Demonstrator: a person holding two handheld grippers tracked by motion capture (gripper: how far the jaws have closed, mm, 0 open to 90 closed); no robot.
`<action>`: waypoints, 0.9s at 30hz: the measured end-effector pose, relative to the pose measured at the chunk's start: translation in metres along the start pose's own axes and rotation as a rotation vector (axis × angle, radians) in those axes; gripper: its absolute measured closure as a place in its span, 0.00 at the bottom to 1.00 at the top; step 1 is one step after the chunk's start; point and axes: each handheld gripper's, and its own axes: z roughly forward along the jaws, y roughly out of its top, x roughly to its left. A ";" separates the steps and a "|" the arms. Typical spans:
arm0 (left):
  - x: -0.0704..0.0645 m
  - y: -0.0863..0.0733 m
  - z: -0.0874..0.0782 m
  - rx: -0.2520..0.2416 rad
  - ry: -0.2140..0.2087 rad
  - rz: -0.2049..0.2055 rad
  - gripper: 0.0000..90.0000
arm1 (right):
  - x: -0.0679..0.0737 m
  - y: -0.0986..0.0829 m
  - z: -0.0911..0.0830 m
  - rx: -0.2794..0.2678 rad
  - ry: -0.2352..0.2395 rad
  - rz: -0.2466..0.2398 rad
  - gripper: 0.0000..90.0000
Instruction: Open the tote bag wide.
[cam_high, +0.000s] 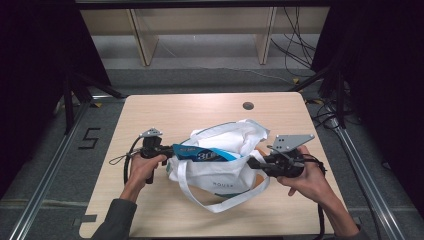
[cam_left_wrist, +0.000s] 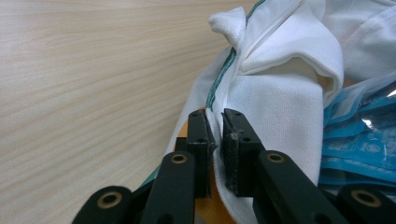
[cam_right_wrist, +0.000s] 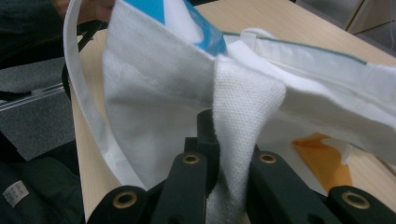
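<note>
A: Where does the white bag (cam_high: 220, 165) sit?

B: On the worktop (cam_high: 165, 107), between the two claws. The left claw (cam_left_wrist: 214, 135) is clenched on a fold of the bag's edge, with the green-trimmed seam running up just beyond its tips. The right claw (cam_right_wrist: 219, 140) is grasping a bunched fold of the bag's cloth at the opposite side.

A: And the blue packet (cam_high: 202, 153)?

B: It pokes out of the bag's mouth, just right of the left claw's tips.

A: The step, then?

B: I judge they are spreading the mouth so the packet slides in. To do it well, pull the claws apart evenly and keep both pinches deep, since thin cloth slips. Keep the loose strap (cam_high: 197, 197) clear of the opening.
</note>
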 end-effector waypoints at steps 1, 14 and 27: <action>0.000 0.000 0.000 0.001 -0.001 0.000 0.90 | 0.000 -0.003 0.002 0.009 0.006 0.002 0.99; 0.004 -0.004 0.004 0.020 0.019 0.001 0.89 | -0.011 -0.057 0.039 0.190 0.000 0.064 1.00; 0.008 -0.011 0.008 0.044 0.039 0.010 0.88 | -0.017 -0.087 0.064 0.298 -0.048 0.133 0.94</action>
